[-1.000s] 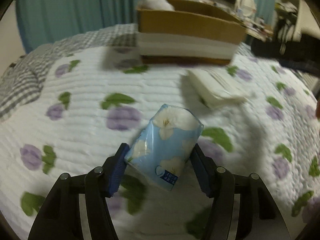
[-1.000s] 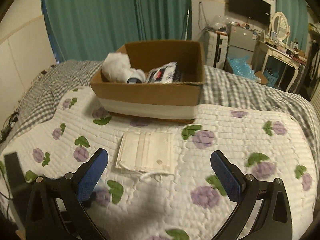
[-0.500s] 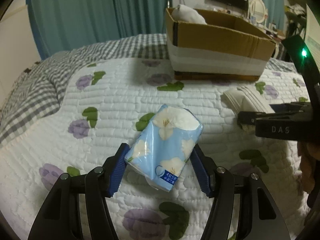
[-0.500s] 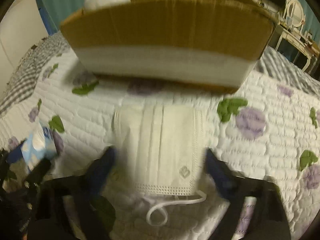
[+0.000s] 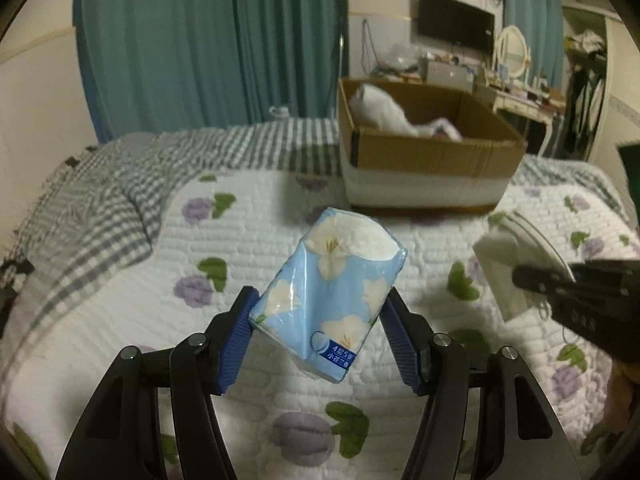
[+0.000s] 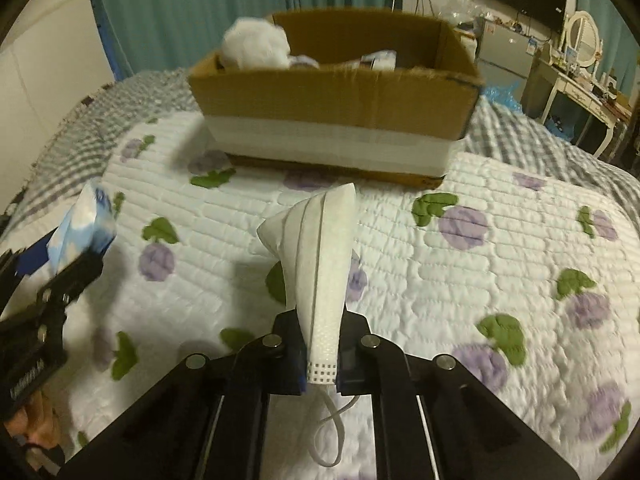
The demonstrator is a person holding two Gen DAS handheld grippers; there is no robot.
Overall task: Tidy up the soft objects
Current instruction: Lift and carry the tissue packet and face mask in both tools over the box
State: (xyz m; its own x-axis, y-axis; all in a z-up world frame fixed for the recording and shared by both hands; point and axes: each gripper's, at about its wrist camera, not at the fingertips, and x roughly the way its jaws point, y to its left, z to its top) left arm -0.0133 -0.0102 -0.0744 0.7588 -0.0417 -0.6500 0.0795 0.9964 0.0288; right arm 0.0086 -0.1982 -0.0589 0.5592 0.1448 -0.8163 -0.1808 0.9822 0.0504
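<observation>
My left gripper (image 5: pixel 318 320) is shut on a light-blue flowered tissue pack (image 5: pixel 332 284) and holds it above the quilt. It also shows in the right wrist view (image 6: pixel 82 232) at the left. My right gripper (image 6: pixel 320 360) is shut on a white face mask (image 6: pixel 320 264), folded between the jaws, its ear loop hanging below. The mask shows in the left wrist view (image 5: pixel 516 256) at the right. A cardboard box (image 6: pixel 336 92) stands ahead on the bed, with a white soft bundle (image 6: pixel 256 44) and other items inside.
A white quilt (image 6: pixel 460 264) with purple flowers and green leaves covers the bed, with a grey checked blanket (image 5: pixel 96 208) to the left and behind. Teal curtains, a dresser with mirror and a wall TV stand beyond.
My right gripper came down on the face mask, shut on it and lifted it off the quilt. My left gripper rose with the tissue pack.
</observation>
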